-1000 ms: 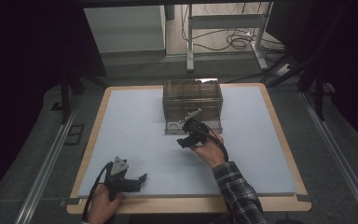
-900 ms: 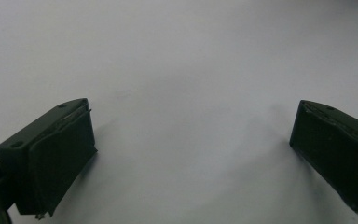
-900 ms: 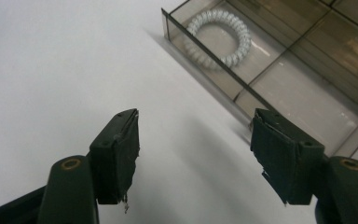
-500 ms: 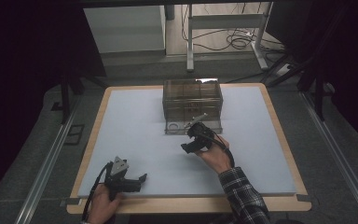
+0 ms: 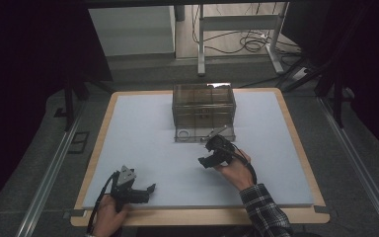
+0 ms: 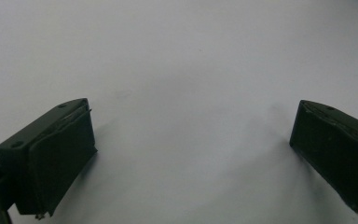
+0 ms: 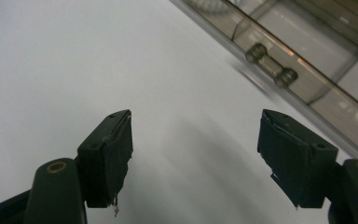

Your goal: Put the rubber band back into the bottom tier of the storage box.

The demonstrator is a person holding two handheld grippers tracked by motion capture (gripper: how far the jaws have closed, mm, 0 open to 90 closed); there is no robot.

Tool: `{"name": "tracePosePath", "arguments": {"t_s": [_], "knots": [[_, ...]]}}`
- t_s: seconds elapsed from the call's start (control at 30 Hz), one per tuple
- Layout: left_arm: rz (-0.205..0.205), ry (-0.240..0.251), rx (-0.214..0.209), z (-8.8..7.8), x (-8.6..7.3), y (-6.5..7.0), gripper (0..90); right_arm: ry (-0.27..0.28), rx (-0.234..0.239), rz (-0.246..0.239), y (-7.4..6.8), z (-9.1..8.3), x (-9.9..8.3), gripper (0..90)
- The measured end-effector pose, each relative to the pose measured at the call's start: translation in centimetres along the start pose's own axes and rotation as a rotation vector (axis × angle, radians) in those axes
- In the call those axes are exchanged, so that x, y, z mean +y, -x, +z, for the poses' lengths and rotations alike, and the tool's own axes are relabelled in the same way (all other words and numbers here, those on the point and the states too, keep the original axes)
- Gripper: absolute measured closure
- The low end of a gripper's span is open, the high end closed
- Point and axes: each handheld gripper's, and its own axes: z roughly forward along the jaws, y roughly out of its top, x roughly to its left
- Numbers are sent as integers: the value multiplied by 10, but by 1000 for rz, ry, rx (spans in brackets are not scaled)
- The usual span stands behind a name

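Right gripper hovers just in front of the clear box, jaws just opening with nothing between them, while left gripper rests released.

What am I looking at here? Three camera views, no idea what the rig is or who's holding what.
No robot arm: a person stands at a table covered by a white mat and holds a two-jaw tool in each hand. The high view looks down from above; the left gripper is near the front edge, the right gripper just in front of a clear plastic drawer box, whose bottom drawer stands pulled out. The other two views come from cameras riding on each gripper, looking along its black jaws. Both grippers are open and hold nothing. The right gripper's jaws have just been opening; its view shows the drawer's small handle ahead.
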Motion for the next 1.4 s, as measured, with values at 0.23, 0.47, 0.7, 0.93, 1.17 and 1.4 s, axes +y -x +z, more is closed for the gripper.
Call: {"name": "tracePosePath", "arguments": {"t_s": [0.23, 0.47, 0.7, 0.93, 1.17, 1.4], "knots": [[0, 0, 0, 0, 0, 0, 0, -15, 0, 14, 2, -3, -12, 253], [0, 0, 0, 0, 0, 0, 0, -28, -11, 27, 5, -7, -22, 241], [1, 0, 0, 0, 0, 0, 0, -29, -17, 46, 11, -17, -32, 231], [1, 1, 0, 0, 0, 0, 0, -22, -2, 72, 17, -28, -41, 193], [1, 1, 0, 0, 0, 0, 0, -17, 4, 90, 22, -39, -51, 166], [1, 1, 0, 0, 0, 0, 0, -31, -9, 102, 26, -49, -63, 126]]}}
